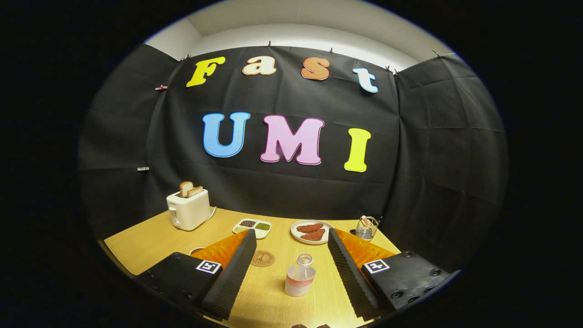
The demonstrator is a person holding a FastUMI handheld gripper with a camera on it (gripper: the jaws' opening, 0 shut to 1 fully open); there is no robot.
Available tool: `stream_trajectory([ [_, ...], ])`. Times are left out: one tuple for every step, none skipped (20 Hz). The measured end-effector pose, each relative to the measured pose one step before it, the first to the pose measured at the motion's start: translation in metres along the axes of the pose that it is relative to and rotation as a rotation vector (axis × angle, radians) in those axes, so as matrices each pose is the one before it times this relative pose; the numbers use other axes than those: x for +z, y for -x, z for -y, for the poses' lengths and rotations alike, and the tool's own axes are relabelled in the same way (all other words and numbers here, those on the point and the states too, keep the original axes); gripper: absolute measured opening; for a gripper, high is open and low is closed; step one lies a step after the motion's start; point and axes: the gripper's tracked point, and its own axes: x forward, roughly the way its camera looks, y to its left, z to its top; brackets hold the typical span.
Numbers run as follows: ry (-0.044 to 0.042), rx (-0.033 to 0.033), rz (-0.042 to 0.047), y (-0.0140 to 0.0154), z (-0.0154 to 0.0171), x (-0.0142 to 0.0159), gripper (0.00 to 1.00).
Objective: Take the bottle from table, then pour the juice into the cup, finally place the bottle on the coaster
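Observation:
A small clear bottle with pale pink juice stands upright on the wooden table, between my two fingers and apart from both. My gripper is open wide around it. A round wooden coaster lies flat just left of the bottle, close to the left finger. A sliver of a dark rounded rim shows behind the left finger's base; I cannot tell if it is the cup.
A white toaster with two bread slices stands at the table's far left. A divided white dish of seeds, a white plate of red sausages and a small wire holder line the back.

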Motion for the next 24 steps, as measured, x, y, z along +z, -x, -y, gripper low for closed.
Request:
stream_trajectory([
  [-0.00591, 0.00123, -0.00046, -0.00421, 0.00155, -0.00357, 0.97],
  [-0.00948, 0.00672, -0.00076, -0.00305, -0.00049, -0.00518, 0.97],
  [-0.01101, 0.00870, -0.00383, -0.00430, -0.00089, -0.00545, 0.97],
  [-0.01399, 0.01004, -0.00251, -0.00322, -0.00045, -0.00584, 0.97],
  [-0.01782, 0.00944, 0.00405, -0.00270, -0.00006, -0.00559, 0.97],
  [-0.01601, 0.00644, 0.00559, -0.00386, 0.00111, -0.00557, 0.97],
  [-0.00782, 0.00298, -0.00135, -0.00421, 0.00272, -0.00728, 0.97],
  [-0.00068, -0.00302, -0.00953, -0.00449, 0.00483, -0.00942, 0.97],
  [0.00136, -0.00378, -0.00728, -0.00338, 0.00572, -0.00784, 0.97],
  [0.00076, -0.00759, -0.00469, -0.00340, 0.00530, -0.00539, 0.97],
  [-0.00251, -0.00418, -0.00579, -0.00289, 0.00511, -0.00542, 0.97],
  [-0.00565, -0.00250, -0.00573, -0.00330, 0.00388, -0.00486, 0.97],
  [-0.00817, -0.00148, -0.00432, -0.00300, 0.00274, -0.00395, 0.97],
  [-0.01070, 0.00253, -0.00526, -0.00326, 0.00084, -0.00356, 0.97],
  [-0.00622, 0.00525, -0.00299, -0.00364, -0.00073, -0.00502, 0.97],
  [0.00114, 0.00288, -0.00459, -0.00459, -0.00012, -0.00603, 0.97],
  [0.00556, 0.00248, -0.00483, -0.00382, -0.00068, -0.00716, 0.97],
  [0.00425, -0.00115, -0.00715, -0.00643, 0.00035, -0.00729, 0.97],
  [0.00072, -0.00178, -0.00633, -0.00529, 0.00091, -0.00568, 0.97],
  [-0.00353, -0.00203, -0.00696, -0.00399, 0.00086, -0.00538, 0.98],
  [-0.00687, -0.00247, -0.00533, -0.00455, 0.00092, -0.00524, 0.98],
  [-0.00739, -0.00080, -0.00810, -0.00309, 0.00010, -0.00526, 0.98],
  [-0.00476, 0.00177, -0.00565, -0.00361, 0.00002, -0.00459, 0.98],
  [0.00256, 0.00113, 0.00017, -0.00299, 0.00057, -0.00370, 0.98],
])
